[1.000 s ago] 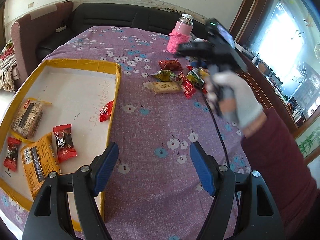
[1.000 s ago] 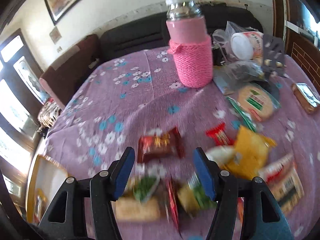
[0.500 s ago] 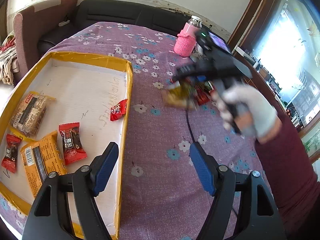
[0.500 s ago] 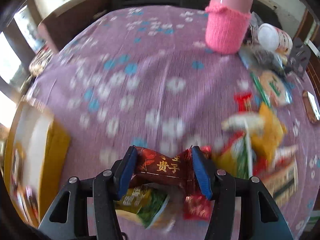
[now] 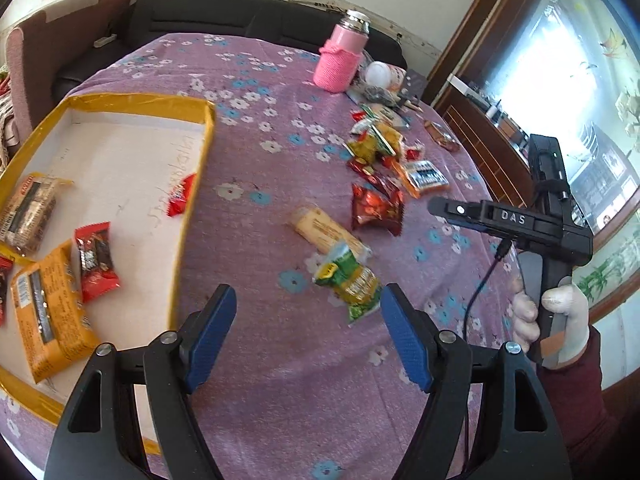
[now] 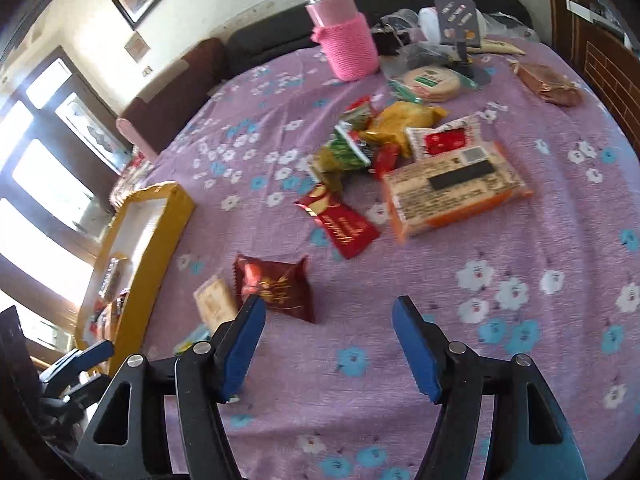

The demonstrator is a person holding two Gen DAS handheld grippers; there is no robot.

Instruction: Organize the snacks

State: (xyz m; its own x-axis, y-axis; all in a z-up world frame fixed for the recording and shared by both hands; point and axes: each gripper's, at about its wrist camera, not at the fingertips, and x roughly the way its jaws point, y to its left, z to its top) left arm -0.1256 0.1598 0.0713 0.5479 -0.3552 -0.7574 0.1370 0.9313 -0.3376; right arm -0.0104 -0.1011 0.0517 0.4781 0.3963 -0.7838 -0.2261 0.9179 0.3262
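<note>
Nearest me, my left gripper (image 5: 308, 332) hangs with jaws apart and empty over the cloth. Just beyond lies the green snack packet (image 5: 349, 285): light, crinkly, slippery, so I'd pinch across its middle. My right gripper (image 6: 328, 340) has just been opening, nothing between its jaws. At far left sits the yellow-rimmed tray (image 5: 192, 216).

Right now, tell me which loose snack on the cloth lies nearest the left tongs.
The green-and-yellow packet, just ahead of the left tongs; the pale biscuit bar and dark red packet lie farther off.
</note>
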